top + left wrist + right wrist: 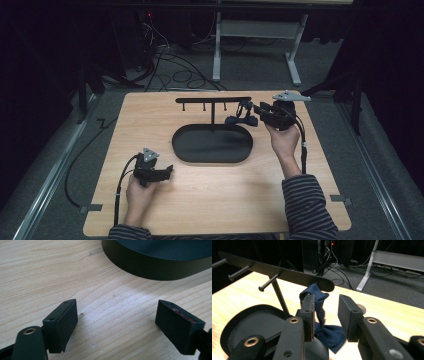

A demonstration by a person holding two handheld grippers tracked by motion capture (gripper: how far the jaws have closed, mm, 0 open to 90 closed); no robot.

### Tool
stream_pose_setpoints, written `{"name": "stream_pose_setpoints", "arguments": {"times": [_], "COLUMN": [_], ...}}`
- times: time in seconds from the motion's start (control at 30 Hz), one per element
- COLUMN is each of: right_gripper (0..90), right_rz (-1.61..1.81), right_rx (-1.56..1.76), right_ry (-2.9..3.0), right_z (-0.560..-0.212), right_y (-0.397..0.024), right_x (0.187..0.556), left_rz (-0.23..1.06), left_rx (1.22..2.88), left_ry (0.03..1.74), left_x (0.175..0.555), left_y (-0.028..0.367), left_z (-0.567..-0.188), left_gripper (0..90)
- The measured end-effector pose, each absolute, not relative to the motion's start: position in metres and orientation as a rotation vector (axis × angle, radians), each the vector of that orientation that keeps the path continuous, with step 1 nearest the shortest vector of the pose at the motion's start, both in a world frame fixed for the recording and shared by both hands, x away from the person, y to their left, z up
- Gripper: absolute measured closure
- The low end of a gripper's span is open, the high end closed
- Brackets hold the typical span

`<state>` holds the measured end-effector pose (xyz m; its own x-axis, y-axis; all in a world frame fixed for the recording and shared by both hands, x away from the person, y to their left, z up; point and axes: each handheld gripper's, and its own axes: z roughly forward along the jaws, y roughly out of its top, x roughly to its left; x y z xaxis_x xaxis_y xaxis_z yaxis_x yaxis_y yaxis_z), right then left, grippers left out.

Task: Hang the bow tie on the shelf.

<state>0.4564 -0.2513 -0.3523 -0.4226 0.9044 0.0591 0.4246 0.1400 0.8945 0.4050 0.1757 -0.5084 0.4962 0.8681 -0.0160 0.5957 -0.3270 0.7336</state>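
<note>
Blue strap [320,305] hangs lengthwise from the right end of the rack [213,100], its bow on the table [150,120]. Left gripper [167,171] rests far off, jaws spread; right gripper [325,308] straddles the strap, parted.

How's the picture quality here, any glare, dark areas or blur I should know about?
High view: the wooden table is evenly lit, the room around it nearly black. Left gripper view: a pale sheen on the wood, near jaws soft. Right gripper view: the blue cloth is fairly sharp, the near jaws slightly soft, the background dark.
</note>
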Motion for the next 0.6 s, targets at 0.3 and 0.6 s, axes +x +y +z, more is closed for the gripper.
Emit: {"name": "stream_pose_setpoints", "arguments": {"times": [0.3, 0.6], "right_gripper": [65.9, 63.9], "right_rz": [1.314, 1.333], "right_rx": [1.268, 1.262], "right_ry": [1.843, 1.830], "right_z": [-0.347, -0.343], "right_y": [-0.275, -0.289], "right_x": [0.436, 0.415], "left_rz": [0.503, 0.503], "left_rx": [2.049, 2.049], "left_ry": [1.198, 1.198], "left_x": [0.405, 0.405], "left_y": [0.176, 0.176], "left_z": [-0.508, -0.508], "left_gripper": [18.5, 18.5]}}
